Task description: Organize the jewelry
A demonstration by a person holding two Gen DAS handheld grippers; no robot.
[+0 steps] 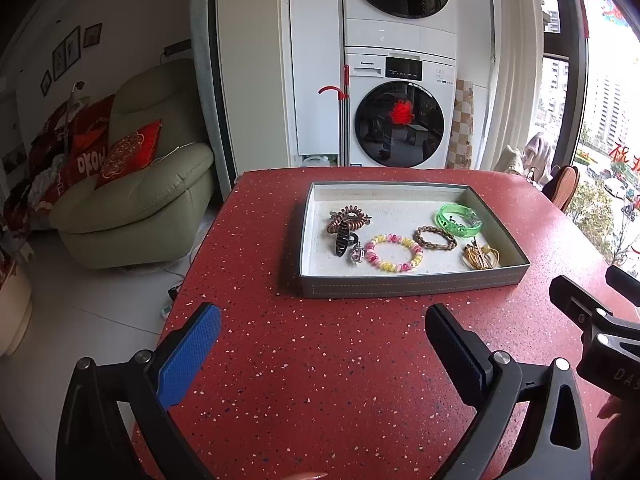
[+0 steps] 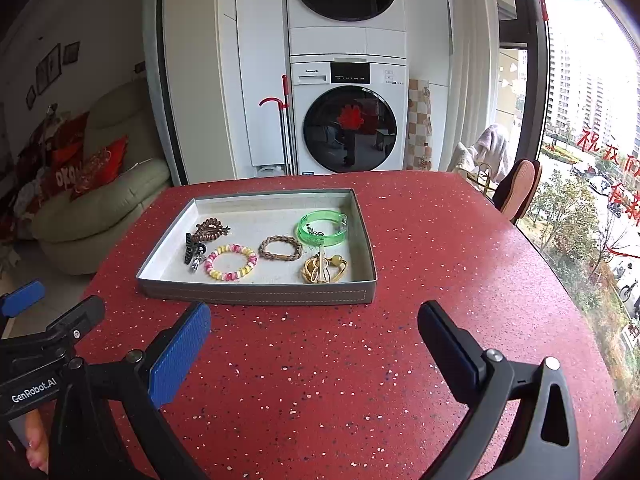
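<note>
A grey tray (image 1: 408,285) (image 2: 256,293) sits on the red speckled table. In it lie a pink-and-yellow bead bracelet (image 1: 394,253) (image 2: 231,262), a brown braided bracelet (image 1: 435,237) (image 2: 280,248), a green bangle (image 1: 457,219) (image 2: 321,227), a gold piece (image 1: 481,256) (image 2: 323,269), a brown coil hair tie (image 1: 347,218) (image 2: 210,229) and a black claw clip (image 1: 341,240) (image 2: 191,251). My left gripper (image 1: 324,340) is open and empty, short of the tray. My right gripper (image 2: 314,336) is open and empty too, beside it.
The red table (image 1: 320,380) (image 2: 440,240) ends at the left over a white floor. A green armchair (image 1: 140,184) stands left. Stacked washing machines (image 1: 400,120) stand behind. A chair back (image 2: 518,190) and window are at the right.
</note>
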